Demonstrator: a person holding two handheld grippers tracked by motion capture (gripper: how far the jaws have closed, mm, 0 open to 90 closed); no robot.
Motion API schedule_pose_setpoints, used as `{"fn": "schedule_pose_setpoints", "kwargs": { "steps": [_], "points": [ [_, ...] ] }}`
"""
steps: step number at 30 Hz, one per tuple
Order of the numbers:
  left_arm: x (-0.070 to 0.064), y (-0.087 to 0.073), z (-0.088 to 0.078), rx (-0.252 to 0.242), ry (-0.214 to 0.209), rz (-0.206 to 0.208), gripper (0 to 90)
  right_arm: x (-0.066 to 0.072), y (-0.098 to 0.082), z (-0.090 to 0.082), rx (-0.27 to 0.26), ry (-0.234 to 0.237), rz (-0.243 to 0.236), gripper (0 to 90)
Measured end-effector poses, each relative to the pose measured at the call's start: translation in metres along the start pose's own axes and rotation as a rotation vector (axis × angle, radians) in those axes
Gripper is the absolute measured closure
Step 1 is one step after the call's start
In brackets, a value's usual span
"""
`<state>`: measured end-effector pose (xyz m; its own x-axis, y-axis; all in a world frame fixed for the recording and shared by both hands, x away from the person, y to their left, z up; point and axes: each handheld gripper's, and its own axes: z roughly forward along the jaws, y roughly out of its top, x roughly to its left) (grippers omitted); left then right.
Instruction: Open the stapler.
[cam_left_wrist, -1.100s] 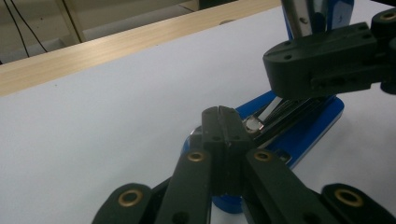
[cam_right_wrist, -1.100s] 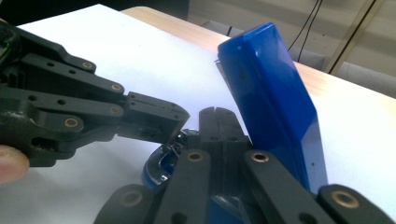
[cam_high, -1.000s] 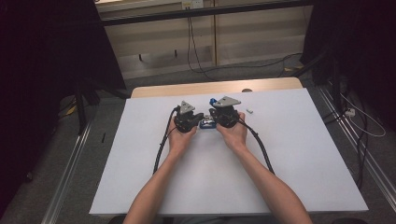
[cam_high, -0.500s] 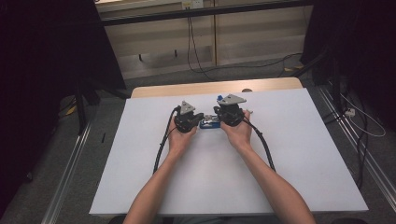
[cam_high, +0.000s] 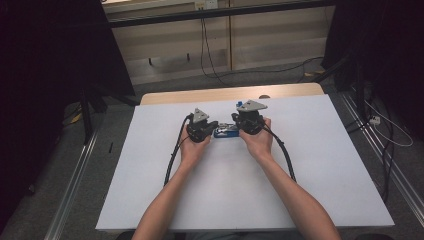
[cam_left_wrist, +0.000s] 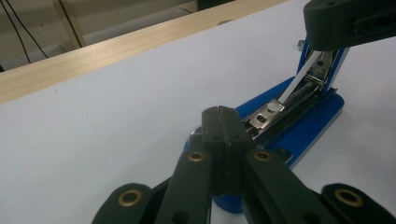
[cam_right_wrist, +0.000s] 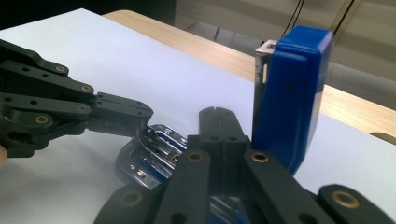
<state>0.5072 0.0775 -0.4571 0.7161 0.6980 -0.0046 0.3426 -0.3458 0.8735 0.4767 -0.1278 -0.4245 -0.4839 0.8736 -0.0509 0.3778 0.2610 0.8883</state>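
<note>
So the blue stapler (cam_high: 226, 132) sits near the far middle of the white table (cam_high: 150, 200), flipped open with its lid (cam_right_wrist: 292, 93) standing upright and the metal staple tray (cam_left_wrist: 273, 112) bare. The left gripper (cam_left_wrist: 223, 116) and the right gripper (cam_right_wrist: 217, 119) both have their jaws squeezed fully together with nothing pinched between, left tips on the stapler's front end, right ones over the tray just beside the lid. Wooden edge (cam_high: 225, 93) shows behind the white top, then grey floor with cables (cam_high: 210, 55) and dark curtains either side.
</note>
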Motion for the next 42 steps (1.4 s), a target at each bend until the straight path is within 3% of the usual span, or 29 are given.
{"fn": "schedule_pose_setpoints", "kwargs": {
  "steps": [15,25,42],
  "points": [
    [0.0,-0.001,0.0,-0.011,-0.003,-0.007,90.0,-0.004,-0.001,-0.004,0.0,-0.015,0.005,90.0],
    [0.0,-0.001,0.0,-0.007,-0.003,-0.008,90.0,-0.018,-0.008,-0.011,-0.005,-0.034,0.037,90.0],
    [0.0,-0.002,0.0,-0.01,-0.002,-0.01,90.0,-0.021,-0.017,-0.016,-0.026,-0.059,0.033,90.0]
  ]
}}
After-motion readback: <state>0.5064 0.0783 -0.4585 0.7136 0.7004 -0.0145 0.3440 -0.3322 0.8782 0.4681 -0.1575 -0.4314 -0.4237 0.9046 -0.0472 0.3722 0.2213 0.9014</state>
